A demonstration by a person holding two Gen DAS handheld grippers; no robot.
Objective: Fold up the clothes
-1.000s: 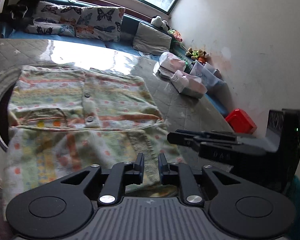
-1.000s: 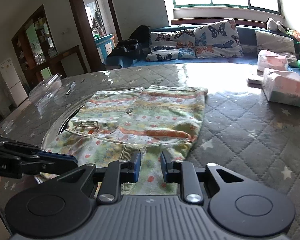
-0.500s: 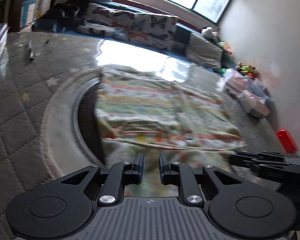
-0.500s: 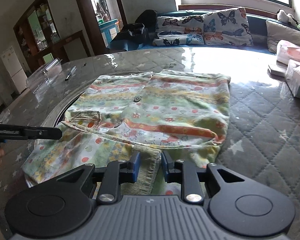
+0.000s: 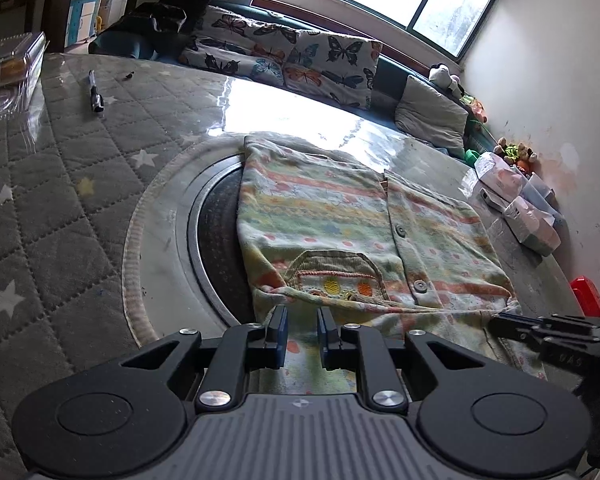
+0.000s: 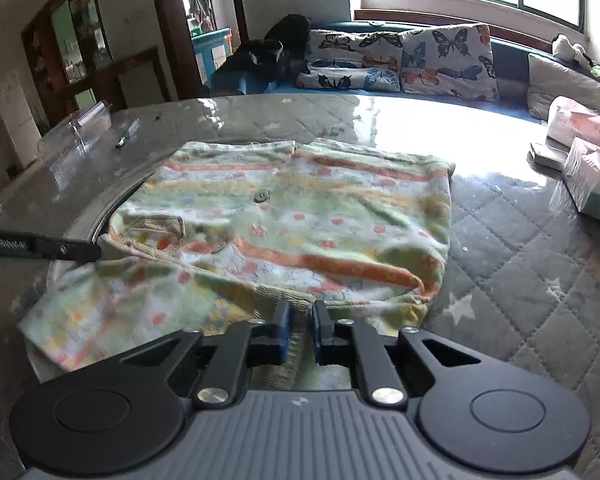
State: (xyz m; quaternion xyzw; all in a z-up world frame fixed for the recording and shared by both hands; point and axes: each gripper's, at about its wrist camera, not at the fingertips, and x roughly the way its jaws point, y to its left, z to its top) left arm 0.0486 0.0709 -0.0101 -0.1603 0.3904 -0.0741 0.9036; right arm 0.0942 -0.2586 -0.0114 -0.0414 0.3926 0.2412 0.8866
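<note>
A striped, dotted buttoned cardigan (image 5: 340,216) (image 6: 300,208) lies flat on the round table, with its near part folded over. My left gripper (image 5: 302,320) hovers at the cardigan's near left corner. Its fingers stand a small gap apart and cloth shows below them. My right gripper (image 6: 302,312) is at the near right hem, its jaws closing with the ribbed green hem (image 6: 296,306) pinched between the pads. Each gripper shows in the other's view: the right one (image 5: 498,319) at the right edge, the left one (image 6: 94,250) at the left.
A glass turntable rim (image 5: 160,240) rings the cardigan on a quilted star-patterned cover (image 6: 520,264). A pen (image 5: 96,94) and a clear plastic box (image 5: 8,68) lie at the far left. Tissue packs (image 6: 592,184) and a red box (image 5: 588,296) sit on the right.
My left gripper swung left across the cardigan to its near left corner. My right gripper came lower onto the near hem and its jaws narrowed around the ribbed edge.
</note>
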